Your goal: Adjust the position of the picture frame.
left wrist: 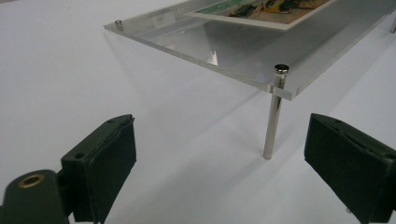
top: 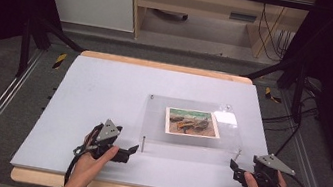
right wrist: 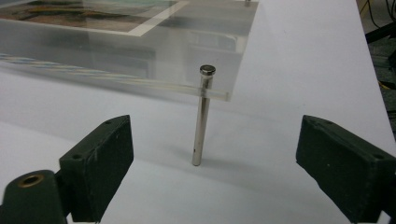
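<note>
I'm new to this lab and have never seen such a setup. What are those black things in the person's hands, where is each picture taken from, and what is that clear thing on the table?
A person holds a hand-held two-jaw tool in each hand: the left tool and the right tool. One picture looks down from above the table. The other two come from small cameras riding on each tool, looking out between its two black jaws.

On the white table stands a clear acrylic frame with a printed picture in it, raised on thin metal legs. The left tool's camera faces the frame's near left leg; the right tool's camera faces the near right leg.

Nothing is held: both tools stand open, each pointed at its leg but apart from it.
</note>
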A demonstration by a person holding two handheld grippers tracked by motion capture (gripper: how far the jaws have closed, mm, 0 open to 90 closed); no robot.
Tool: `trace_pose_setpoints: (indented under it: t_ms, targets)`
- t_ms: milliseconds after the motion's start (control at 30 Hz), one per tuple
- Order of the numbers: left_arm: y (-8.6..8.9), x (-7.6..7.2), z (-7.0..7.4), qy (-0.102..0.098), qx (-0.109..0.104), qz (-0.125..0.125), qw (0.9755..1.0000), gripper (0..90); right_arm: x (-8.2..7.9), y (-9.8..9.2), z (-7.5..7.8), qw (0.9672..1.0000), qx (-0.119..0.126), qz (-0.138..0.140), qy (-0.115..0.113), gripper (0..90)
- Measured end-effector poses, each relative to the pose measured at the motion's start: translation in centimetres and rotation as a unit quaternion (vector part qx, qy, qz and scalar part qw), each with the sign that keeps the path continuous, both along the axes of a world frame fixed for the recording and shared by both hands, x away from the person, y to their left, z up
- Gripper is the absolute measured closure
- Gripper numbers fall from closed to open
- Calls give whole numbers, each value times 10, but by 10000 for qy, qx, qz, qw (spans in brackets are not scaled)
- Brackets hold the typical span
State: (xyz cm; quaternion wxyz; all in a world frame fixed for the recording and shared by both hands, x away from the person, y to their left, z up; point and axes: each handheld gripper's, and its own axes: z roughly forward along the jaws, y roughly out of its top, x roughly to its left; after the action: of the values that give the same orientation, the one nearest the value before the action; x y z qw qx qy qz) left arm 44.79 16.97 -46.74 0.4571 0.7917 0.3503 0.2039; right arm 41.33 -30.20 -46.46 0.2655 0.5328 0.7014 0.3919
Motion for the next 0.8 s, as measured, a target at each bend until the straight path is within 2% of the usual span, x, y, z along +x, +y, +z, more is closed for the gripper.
trace_pose_setpoints:
  t_ms: [133, 233, 300, 533, 800]
  targets:
    - [-2, -1, -1, -168, 205, -66, 9996, 84, 0, -1, 0, 9999, -77, -60, -51, 173]
    - [-2, -1, -2, -223, 231, -50, 9995, 84, -1, -1, 0, 9998, -169, -88, -91, 187]
    - [-2, -1, -2, -278, 289, -17, 9992, 84, -2, 0, -2, 9993, -320, -43, -190, 205]
    - [-2, -1, -3, -289, 210, 57, 9993, 84, -3, 2, -4, 9976, -553, 4, -421, 233]
    - [-1, -1, -3, -341, 151, 78, 9993, 69, -4, 3, -2, 9975, -519, -76, -480, 233]
